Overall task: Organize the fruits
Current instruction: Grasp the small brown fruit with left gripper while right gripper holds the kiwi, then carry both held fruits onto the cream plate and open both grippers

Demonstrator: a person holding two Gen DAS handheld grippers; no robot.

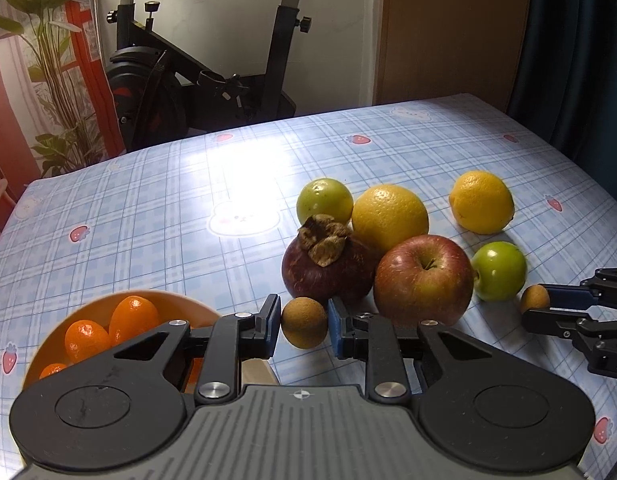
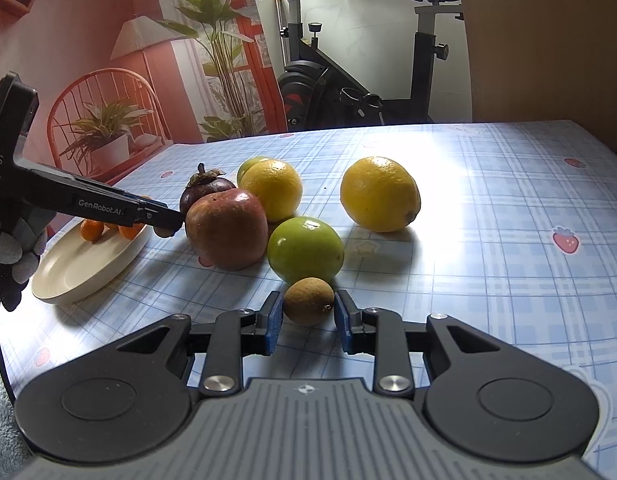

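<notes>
Each claw, left (image 1: 304, 323) and right (image 2: 308, 312), tilts downward (gripping a longan).

The left claw's body (image 1: 300, 420) hides the near half of the bowl (image 1: 96, 308).

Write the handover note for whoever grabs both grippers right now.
Left gripper: shut on a small brown fruit, beside the plate.
Right gripper: shut on a second small brown fruit, low over the tablecloth, in front of a green fruit.
Done: several kumquats lie on the plate.
Left on the cloth: mangosteen, apple, two yellow citrus, two green fruits.
Next, probably: place both brown fruits, then sort the rest.
</notes>
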